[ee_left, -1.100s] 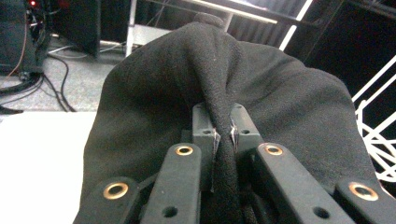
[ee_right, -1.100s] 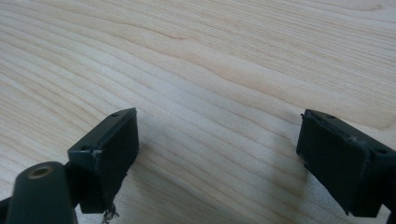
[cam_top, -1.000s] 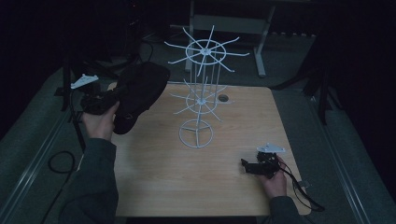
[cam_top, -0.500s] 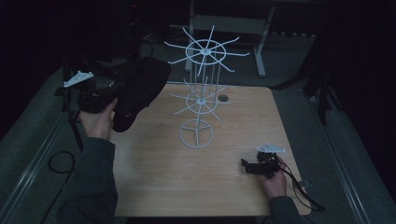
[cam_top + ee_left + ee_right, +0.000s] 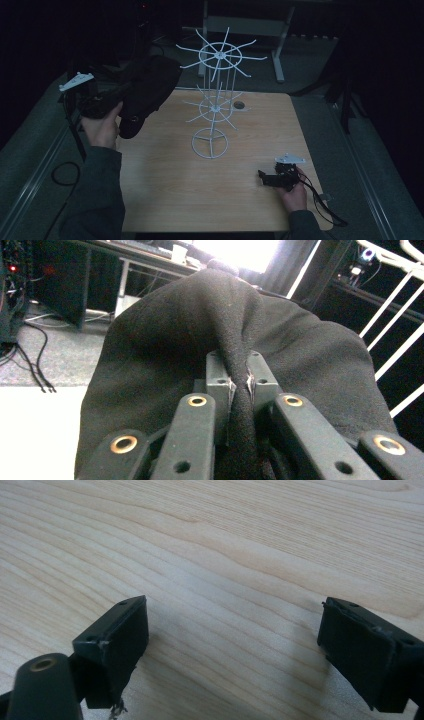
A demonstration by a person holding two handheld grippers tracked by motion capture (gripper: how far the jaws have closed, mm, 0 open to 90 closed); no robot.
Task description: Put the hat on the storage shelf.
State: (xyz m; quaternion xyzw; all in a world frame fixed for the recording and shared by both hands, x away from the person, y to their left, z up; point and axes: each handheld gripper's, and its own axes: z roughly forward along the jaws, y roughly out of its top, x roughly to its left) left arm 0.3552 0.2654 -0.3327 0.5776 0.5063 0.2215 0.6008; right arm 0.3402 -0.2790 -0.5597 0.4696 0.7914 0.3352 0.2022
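From the high view, the left claw (image 5: 102,106) holds a black fabric item (image 5: 145,92) up over the far left corner of the wooden surface (image 5: 165,195), beside a white wire rack (image 5: 215,100) standing mid-surface; the right claw (image 5: 272,179) rests low near the right edge. In the left gripper view, the jaws are pinched tight on a fold of the black fabric item (image 5: 235,340). In the right gripper view, the right claw (image 5: 235,645) gapes wide, empty, over bare wood.

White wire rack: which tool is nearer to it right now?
Left, slightly. The left tool, shut on the black cloth, is held up beside the white wire rack's upper tiers. The right tool sits low near the table's front right, open.
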